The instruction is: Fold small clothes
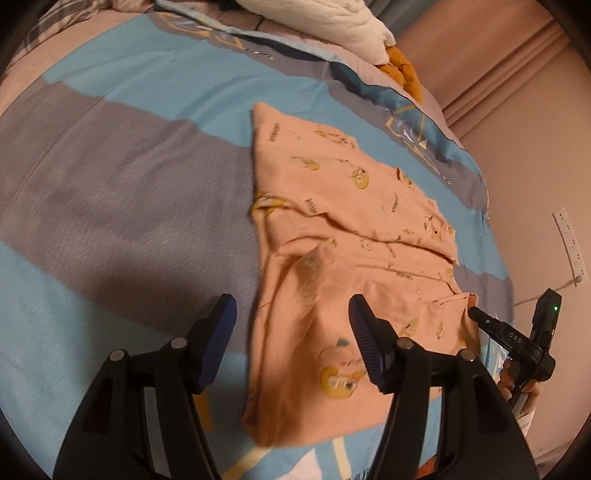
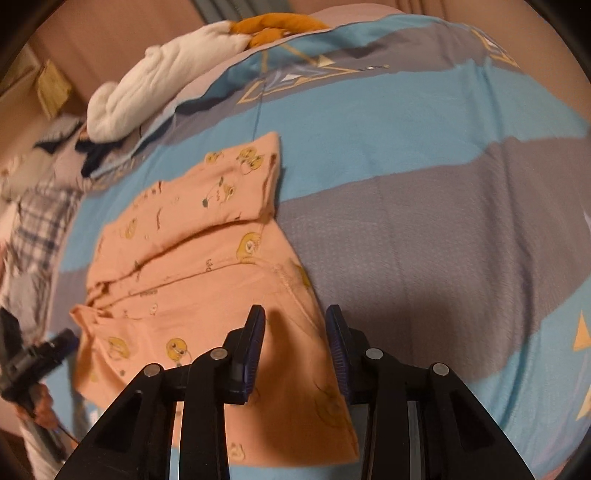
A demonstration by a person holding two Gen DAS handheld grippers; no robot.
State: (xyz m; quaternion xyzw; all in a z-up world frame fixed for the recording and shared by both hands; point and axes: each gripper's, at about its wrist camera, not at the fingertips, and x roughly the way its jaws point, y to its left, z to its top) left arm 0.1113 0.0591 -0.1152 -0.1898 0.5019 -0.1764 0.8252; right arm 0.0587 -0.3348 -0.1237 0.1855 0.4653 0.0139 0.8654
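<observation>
my left tongs (image 1: 293,332) are released, nothing between the pads; same w/ my right tongs (image 2: 295,345), released but narrower, and empty. the pink shirt (image 1: 351,236) lies flat on the striped bed cover (image 1: 110,166), already folded partly, w/ one layer across its middle. its long axis runs straight away from both tongs, near end just under the tips, far end toward the white pillow (image 1: 332,22). seen from the left tongs the shirt's left edge is between the pads; from the right tongs its right edge is there. i judge both hands are equally near, so next fold, near end to far end, prob. needs both.
</observation>
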